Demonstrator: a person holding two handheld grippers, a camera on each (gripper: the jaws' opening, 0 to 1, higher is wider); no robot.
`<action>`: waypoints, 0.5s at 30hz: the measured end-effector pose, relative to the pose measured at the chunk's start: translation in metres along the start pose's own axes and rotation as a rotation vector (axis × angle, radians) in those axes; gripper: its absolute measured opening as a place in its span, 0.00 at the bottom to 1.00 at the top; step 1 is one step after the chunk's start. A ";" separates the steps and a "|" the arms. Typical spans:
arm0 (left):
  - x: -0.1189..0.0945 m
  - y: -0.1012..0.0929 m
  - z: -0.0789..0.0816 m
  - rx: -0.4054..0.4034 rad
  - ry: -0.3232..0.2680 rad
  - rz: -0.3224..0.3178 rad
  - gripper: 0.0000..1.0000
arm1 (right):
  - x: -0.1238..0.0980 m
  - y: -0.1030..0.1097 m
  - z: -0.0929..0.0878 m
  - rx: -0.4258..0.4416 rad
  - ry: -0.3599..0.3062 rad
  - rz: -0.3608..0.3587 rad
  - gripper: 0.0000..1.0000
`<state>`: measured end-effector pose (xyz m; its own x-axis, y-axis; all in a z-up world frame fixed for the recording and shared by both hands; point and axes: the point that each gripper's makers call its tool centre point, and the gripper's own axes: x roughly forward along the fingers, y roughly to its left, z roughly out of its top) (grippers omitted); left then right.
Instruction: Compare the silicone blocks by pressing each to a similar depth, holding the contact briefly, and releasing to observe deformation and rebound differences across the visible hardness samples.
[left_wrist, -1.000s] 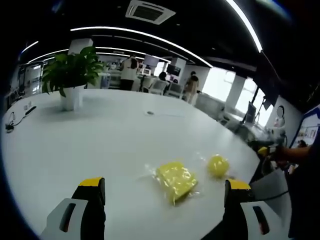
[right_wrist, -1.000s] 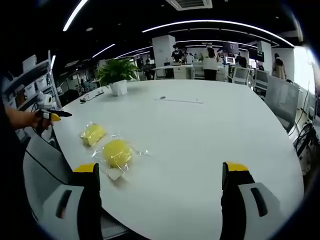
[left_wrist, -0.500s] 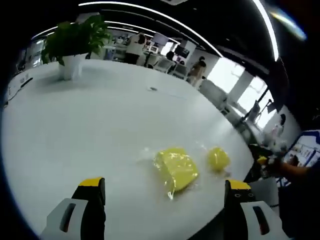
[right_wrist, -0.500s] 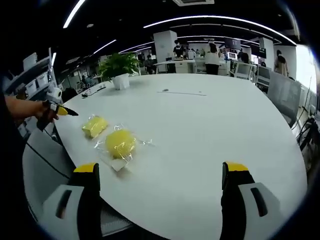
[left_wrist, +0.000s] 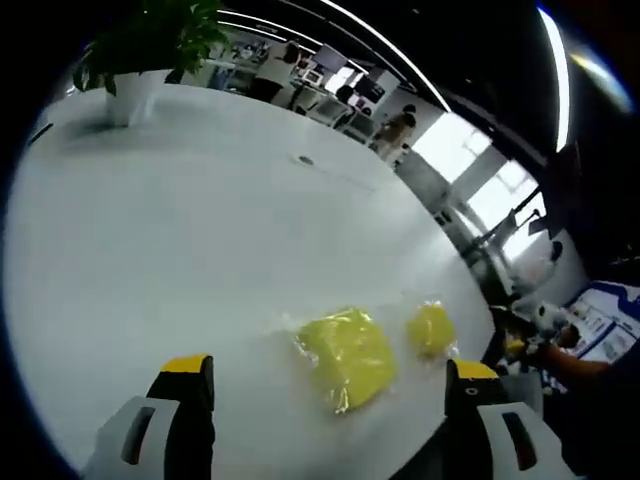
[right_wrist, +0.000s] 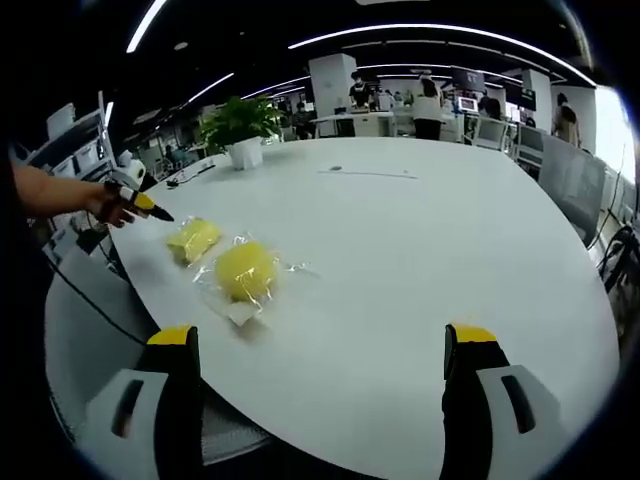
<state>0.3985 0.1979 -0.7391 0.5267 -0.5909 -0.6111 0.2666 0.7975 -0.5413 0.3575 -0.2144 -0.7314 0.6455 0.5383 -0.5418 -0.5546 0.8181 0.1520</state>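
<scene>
Two yellow silicone blocks in clear bags lie near the white table's (left_wrist: 200, 230) edge. In the left gripper view, the flat square block (left_wrist: 347, 355) sits just beyond my open left gripper (left_wrist: 328, 368), with the round block (left_wrist: 430, 328) to its right. In the right gripper view, the round block (right_wrist: 245, 270) lies ahead and left of my open right gripper (right_wrist: 322, 340), and the square block (right_wrist: 195, 238) lies beyond it. The left gripper (right_wrist: 140, 202), held by a hand, hovers just left of the square block. The right gripper (left_wrist: 520, 347) shows small past the table edge. Nothing is between either pair of jaws.
A potted plant (left_wrist: 150, 40) (right_wrist: 240, 125) stands at the far side of the table (right_wrist: 420, 250). A small dark spot (left_wrist: 305, 160) marks the tabletop. People and desks fill the office behind. A grey chair (right_wrist: 565, 185) stands at the right.
The left gripper view has tipped down and drawn nearer to the square block. In the right gripper view the left gripper has come closer to the square block. The blocks lie where they were.
</scene>
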 end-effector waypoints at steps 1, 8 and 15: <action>0.002 0.000 0.002 -0.008 0.002 -0.005 0.96 | 0.000 0.000 -0.001 -0.002 0.003 0.001 0.96; 0.013 0.001 0.011 -0.050 -0.001 -0.022 0.89 | 0.001 -0.001 0.000 0.002 0.001 -0.001 0.96; 0.024 0.011 0.000 -0.012 0.064 -0.002 0.75 | 0.003 -0.006 0.000 0.018 0.002 -0.007 0.96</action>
<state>0.4142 0.1923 -0.7595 0.4734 -0.5992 -0.6457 0.2572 0.7951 -0.5493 0.3627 -0.2181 -0.7338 0.6480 0.5323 -0.5448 -0.5407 0.8252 0.1631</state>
